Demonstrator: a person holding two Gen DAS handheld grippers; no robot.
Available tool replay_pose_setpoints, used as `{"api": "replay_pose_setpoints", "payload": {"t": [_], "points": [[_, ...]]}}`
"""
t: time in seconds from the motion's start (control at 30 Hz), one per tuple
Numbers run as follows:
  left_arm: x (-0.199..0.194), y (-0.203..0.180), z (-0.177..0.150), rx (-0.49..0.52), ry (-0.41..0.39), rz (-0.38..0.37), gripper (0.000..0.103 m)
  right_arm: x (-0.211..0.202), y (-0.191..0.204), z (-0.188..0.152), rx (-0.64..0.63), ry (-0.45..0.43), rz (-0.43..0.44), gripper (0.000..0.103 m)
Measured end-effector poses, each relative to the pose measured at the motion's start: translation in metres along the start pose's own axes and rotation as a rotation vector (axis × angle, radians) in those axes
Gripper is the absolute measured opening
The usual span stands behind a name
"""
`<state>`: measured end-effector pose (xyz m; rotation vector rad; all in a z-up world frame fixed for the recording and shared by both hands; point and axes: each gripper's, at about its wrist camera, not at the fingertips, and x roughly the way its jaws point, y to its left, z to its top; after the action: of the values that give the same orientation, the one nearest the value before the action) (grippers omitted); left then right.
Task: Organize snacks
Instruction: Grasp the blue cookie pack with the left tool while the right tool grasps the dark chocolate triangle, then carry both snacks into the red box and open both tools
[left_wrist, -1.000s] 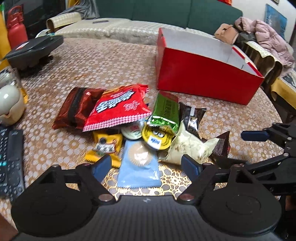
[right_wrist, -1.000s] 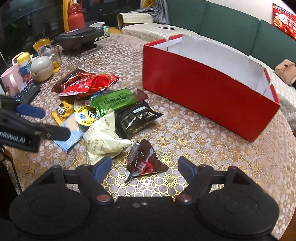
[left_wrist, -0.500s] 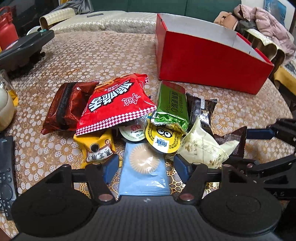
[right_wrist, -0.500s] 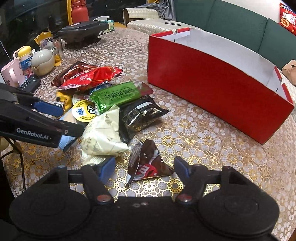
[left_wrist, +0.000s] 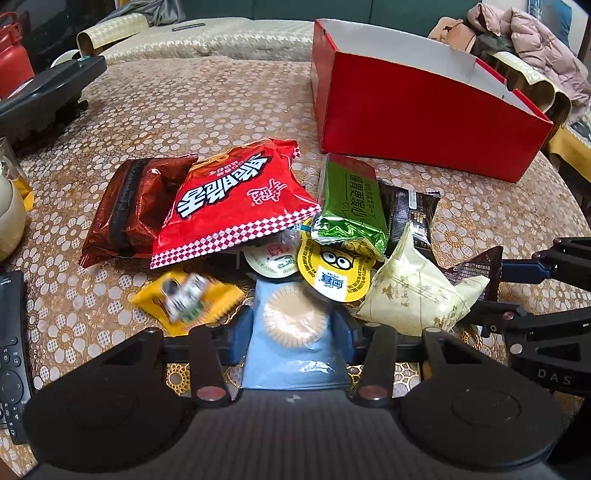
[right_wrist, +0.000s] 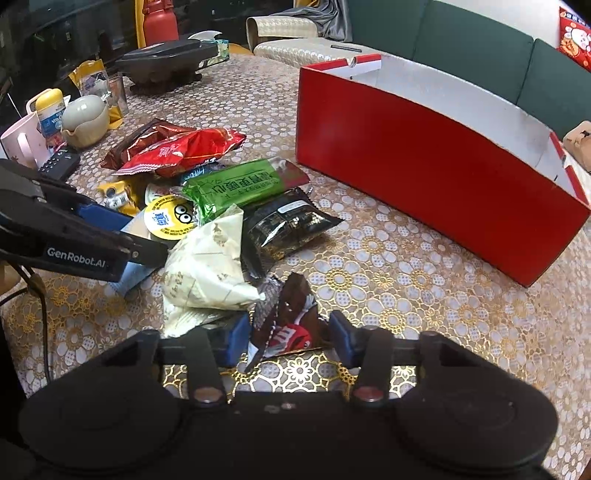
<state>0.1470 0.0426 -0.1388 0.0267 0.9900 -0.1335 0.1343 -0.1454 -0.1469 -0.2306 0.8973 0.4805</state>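
Note:
A heap of snack packets lies on the gold-patterned table in front of an open red box (left_wrist: 424, 118). My left gripper (left_wrist: 293, 332) is closing, and its blue pads press both sides of a light blue cookie packet (left_wrist: 291, 358) at the heap's near edge. A small yellow packet (left_wrist: 188, 299) sits blurred just left of it. My right gripper (right_wrist: 286, 336) is closing too, and its pads pinch a brown chocolate packet (right_wrist: 284, 317), which stands crumpled between them. A cream packet (right_wrist: 207, 266) lies right beside it.
A red bag (left_wrist: 229, 206), a dark red bag (left_wrist: 129, 210), a green bar (left_wrist: 351, 199), a yellow cup lid (left_wrist: 332, 273) and a black packet (right_wrist: 288, 225) fill the heap. A remote (left_wrist: 11, 350), a black appliance (left_wrist: 44, 88), a teapot (right_wrist: 83, 118) and a pink mug (right_wrist: 18, 144) stand left.
Both pairs of jaws have narrowed onto their packets. The left gripper sank toward the blue packet and nudged the yellow one. The brown packet has been squeezed upright.

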Motion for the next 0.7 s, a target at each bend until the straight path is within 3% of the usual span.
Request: {"api": "replay_pose_setpoints", "payload": {"t": [0.13, 0.4, 0.7], "points": [[-0.003, 0.003, -0.002, -0.022, 0.003, -0.004, 0.046, -0.004, -0.001, 0.0, 0.02, -0.02, -0.002, 0.037], [-0.019, 0.006, -0.012, -0.072, 0.011, -0.012, 0.045, -0.025, -0.006, -0.004, 0.069, -0.061, -0.024, 0.036], [-0.053, -0.003, -0.013, -0.077, -0.041, -0.035, 0.045, -0.058, -0.012, 0.0, 0.1, -0.148, -0.049, 0.036]]}}
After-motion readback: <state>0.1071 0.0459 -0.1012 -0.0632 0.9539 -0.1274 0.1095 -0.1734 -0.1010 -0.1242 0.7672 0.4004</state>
